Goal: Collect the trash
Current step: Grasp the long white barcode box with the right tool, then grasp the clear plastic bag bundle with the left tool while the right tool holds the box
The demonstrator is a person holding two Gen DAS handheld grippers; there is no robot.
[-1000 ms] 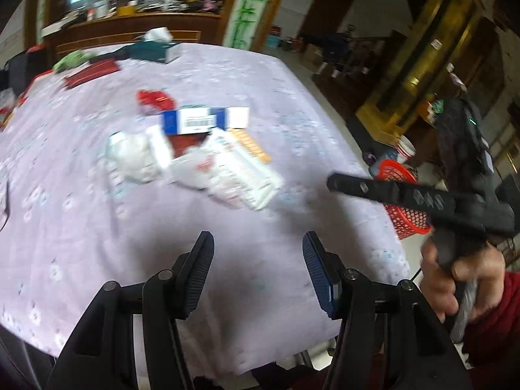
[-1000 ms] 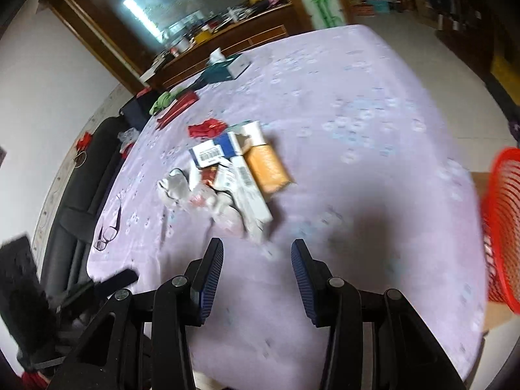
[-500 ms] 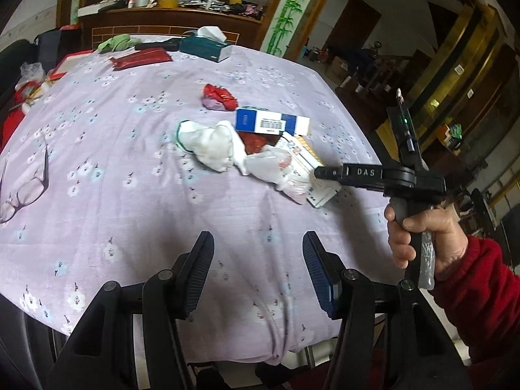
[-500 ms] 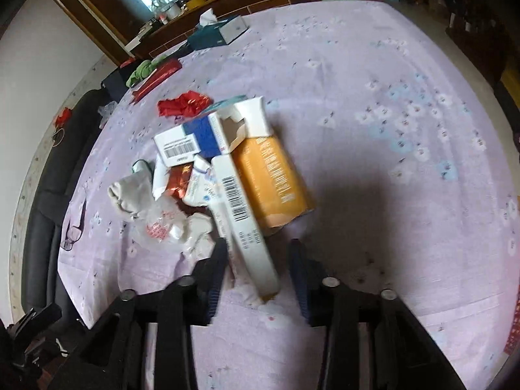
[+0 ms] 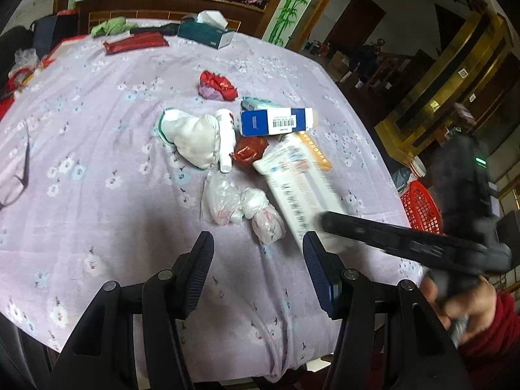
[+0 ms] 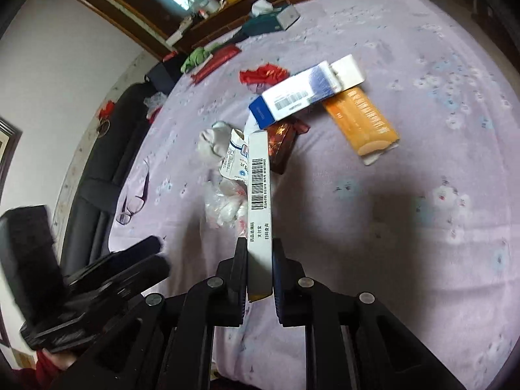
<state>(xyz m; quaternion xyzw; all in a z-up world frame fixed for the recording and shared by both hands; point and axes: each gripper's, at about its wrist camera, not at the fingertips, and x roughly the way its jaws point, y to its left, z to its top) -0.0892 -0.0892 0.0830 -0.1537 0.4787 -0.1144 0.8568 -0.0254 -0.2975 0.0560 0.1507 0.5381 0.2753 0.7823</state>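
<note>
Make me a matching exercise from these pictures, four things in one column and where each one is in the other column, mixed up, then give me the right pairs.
Things:
1. long white box
2. orange box
3. tissue box
4. red basket

Places:
A. lying flat on the tablecloth, right of the trash pile
B. below the table's right edge
C. clamped in the right gripper
D. at the far end of the table

Pairs: 1-C, 2-A, 3-D, 4-B
</note>
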